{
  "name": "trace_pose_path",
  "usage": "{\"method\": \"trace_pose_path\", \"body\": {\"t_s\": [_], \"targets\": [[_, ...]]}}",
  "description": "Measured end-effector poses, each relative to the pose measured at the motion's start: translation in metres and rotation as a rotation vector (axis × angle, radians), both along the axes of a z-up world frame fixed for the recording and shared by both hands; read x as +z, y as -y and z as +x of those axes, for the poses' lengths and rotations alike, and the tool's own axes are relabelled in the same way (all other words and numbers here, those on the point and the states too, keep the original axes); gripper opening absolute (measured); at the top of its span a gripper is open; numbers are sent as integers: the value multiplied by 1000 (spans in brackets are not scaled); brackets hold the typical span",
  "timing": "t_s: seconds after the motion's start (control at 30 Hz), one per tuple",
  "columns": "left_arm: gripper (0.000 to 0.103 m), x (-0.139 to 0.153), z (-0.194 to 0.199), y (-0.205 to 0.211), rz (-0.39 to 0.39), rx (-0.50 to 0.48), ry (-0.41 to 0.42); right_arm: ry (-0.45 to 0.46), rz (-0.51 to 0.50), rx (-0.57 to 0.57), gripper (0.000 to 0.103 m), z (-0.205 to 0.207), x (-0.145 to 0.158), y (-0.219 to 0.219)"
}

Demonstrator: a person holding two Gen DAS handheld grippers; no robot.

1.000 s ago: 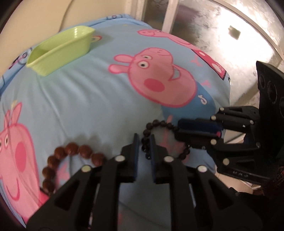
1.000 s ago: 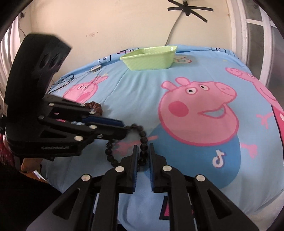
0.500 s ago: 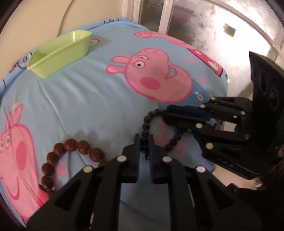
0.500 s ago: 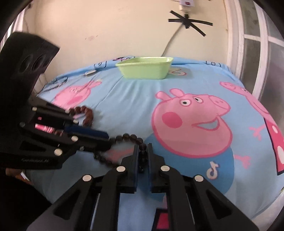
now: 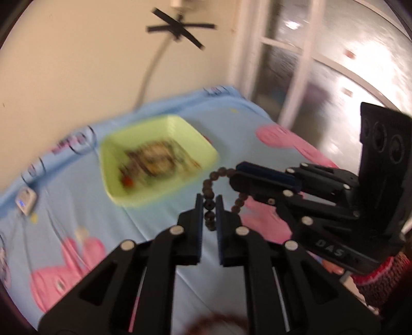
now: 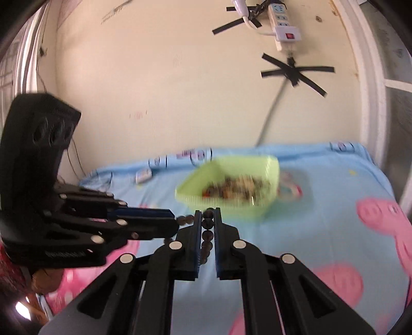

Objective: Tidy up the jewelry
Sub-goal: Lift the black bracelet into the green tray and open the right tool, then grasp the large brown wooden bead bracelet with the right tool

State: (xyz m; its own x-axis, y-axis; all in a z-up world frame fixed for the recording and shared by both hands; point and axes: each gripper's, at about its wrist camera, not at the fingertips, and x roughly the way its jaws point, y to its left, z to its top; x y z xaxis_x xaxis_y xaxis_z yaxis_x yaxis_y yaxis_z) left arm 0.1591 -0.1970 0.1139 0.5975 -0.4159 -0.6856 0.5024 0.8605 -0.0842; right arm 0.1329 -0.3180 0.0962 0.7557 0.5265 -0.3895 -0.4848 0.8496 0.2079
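Both grippers hold one dark bead bracelet [image 5: 213, 185] in the air above the blue cartoon bedsheet [image 5: 77, 211]. My left gripper [image 5: 208, 203] is shut on its near beads. My right gripper [image 6: 208, 219] is shut on the other side of the bracelet, whose beads show in the right wrist view [image 6: 207, 232]. The right gripper also shows in the left wrist view [image 5: 239, 175]. The left gripper also shows in the right wrist view [image 6: 175, 221]. A green tray [image 5: 154, 157] with blurred jewelry inside lies just beyond the bracelet; it also shows in the right wrist view [image 6: 231, 188].
A brown bead bracelet [image 5: 216, 322] is blurred at the bottom edge of the left wrist view. A small white device [image 5: 25, 202] lies on the sheet at the left. The wall with a taped cable [image 6: 293, 72] and a power strip [image 6: 283, 20] stands behind the bed.
Both grippers lifted the dark bracelet off the sheet and carried it toward the green tray, which is now close and seen from above. The brown bracelet stayed behind.
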Motion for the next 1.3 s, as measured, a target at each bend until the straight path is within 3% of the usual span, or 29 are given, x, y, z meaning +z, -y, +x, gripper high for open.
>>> {"method": "trace_pose_path", "body": {"t_s": [0.1,0.2,0.27,0.3,0.33,0.47,0.57,0.7,0.97,1.17,1.2,1.23,1.27,1.3], "targets": [[9,7,48,-5,9,102,38,-22,34,-14,0,52,8,-6],[36,-2,93,-13,66,250,67,-58,-7,-135,0,101,1,-9],[36,-8,98,-27,63,325,42,-93,30,-165,0,99,-6,-2],[36,-11,89,-38,-10,302,25,-108,69,-148,0,92,-9,3],[36,-13,79,-42,-35,284,22,-135,122,-104,0,74,-17,9],[36,-40,25,-58,37,247,9,-191,137,-15,0,21,-47,10],[36,-68,-11,-73,52,222,-86,-272,146,25,0,-6,-72,0],[36,-78,-59,-100,-7,204,-149,-309,144,74,11,-44,-88,-18],[36,-86,-123,-98,-45,101,-182,-270,-39,104,13,-98,-97,-53],[36,-103,-138,-82,18,82,-148,-236,-172,92,13,-112,-110,-72],[34,-104,-138,-81,28,82,-137,-226,-194,95,12,-115,-111,-76],[20,-104,-139,-82,38,87,-126,-220,-207,98,9,-116,-112,-76],[19,-105,-140,-83,41,95,-120,-219,-228,120,0,-116,-112,-84],[18,-105,-142,-87,26,96,-125,-221,-233,131,0,-117,-112,-88]]}}
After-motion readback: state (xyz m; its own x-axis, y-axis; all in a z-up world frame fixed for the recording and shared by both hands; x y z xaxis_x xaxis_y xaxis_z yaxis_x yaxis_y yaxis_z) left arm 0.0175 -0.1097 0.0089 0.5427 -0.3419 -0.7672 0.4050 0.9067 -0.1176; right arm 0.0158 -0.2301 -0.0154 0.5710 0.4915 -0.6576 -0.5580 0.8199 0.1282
